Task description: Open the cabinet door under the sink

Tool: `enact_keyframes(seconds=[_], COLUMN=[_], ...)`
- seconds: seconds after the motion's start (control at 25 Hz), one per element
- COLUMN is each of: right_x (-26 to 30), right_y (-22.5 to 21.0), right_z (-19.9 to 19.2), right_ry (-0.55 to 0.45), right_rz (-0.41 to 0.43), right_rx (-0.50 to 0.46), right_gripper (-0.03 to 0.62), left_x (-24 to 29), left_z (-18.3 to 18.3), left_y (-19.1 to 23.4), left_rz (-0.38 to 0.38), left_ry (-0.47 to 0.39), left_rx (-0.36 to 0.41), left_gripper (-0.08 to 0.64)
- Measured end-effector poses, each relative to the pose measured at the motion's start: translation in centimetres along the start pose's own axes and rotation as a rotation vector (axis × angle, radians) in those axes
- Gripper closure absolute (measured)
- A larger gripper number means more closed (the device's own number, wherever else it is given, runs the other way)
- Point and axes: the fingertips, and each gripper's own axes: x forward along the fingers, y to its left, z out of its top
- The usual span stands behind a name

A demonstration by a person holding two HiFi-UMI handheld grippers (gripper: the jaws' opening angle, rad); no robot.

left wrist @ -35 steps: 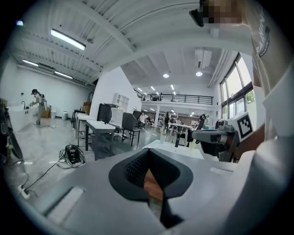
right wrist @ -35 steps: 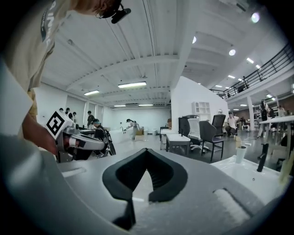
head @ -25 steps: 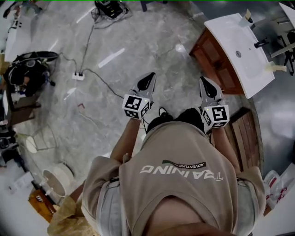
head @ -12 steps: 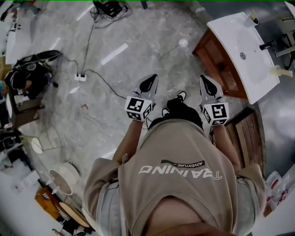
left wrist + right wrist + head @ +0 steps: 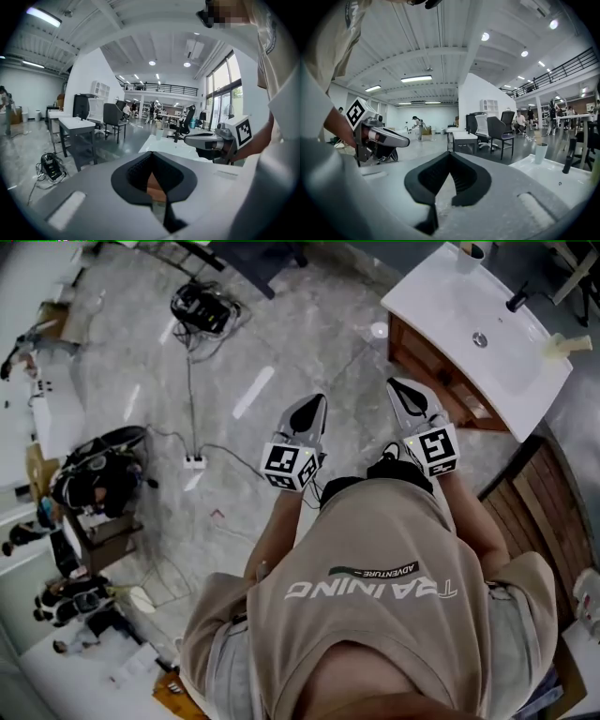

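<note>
The white sink top (image 5: 469, 310) with its faucet (image 5: 515, 299) stands at the upper right of the head view, on a brown wooden cabinet (image 5: 439, 368) whose panelled doors look shut. My left gripper (image 5: 310, 409) and right gripper (image 5: 401, 390) are held side by side over the floor, short of the cabinet, both shut with nothing in them. In the left gripper view my left gripper (image 5: 151, 155) points over the sink top (image 5: 165, 145), with the right gripper (image 5: 201, 139) beside it. In the right gripper view my right gripper (image 5: 450, 155) faces the room, and the sink top (image 5: 551, 174) lies to the right.
A power strip (image 5: 194, 462) with cables lies on the grey floor to the left, near a black bag (image 5: 98, 479). Wooden planks (image 5: 530, 498) lie right of the person. A white cup (image 5: 540, 152) stands on the sink. Desks and chairs (image 5: 499, 129) stand further off.
The person has stepped nearer to the sink cabinet, which now sits just ahead of the right gripper. Both grippers stay shut and side by side.
</note>
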Motion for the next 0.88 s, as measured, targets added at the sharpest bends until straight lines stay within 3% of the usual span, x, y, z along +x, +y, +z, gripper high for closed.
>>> enact_keyframes(seconds=[0.16,0.4,0.68,0.88], right_x=[-1.7,-7.0,-10.5,-11.9], right_y=[-3.0,-7.2,-8.0,-6.7], right_z=[-1.3,-4.3,-4.5,-2.6], right_ry=[0.029,0.086,0.124,0.113], right_rz=[-0.089,-0.349,-0.561,-0.721], right_rx=[0.008,0.075,0.107,0.134], right_gripper=[0.591,0.591,0.591,0.591], left_x=[4.9,9.6,12.8,13.4], left_z=[0.5,1.1,1.7,3.2], left_y=[-2.2,-5.1,-6.7,-7.5], left_rz=[-0.129,-0.323,-0.515,-0.666], left_ry=[0.021,0.049,0.079,0.076], left_rx=[0.022,0.089,0.127,0.185], left_gripper=[0.543,0.543,0.543,0.543])
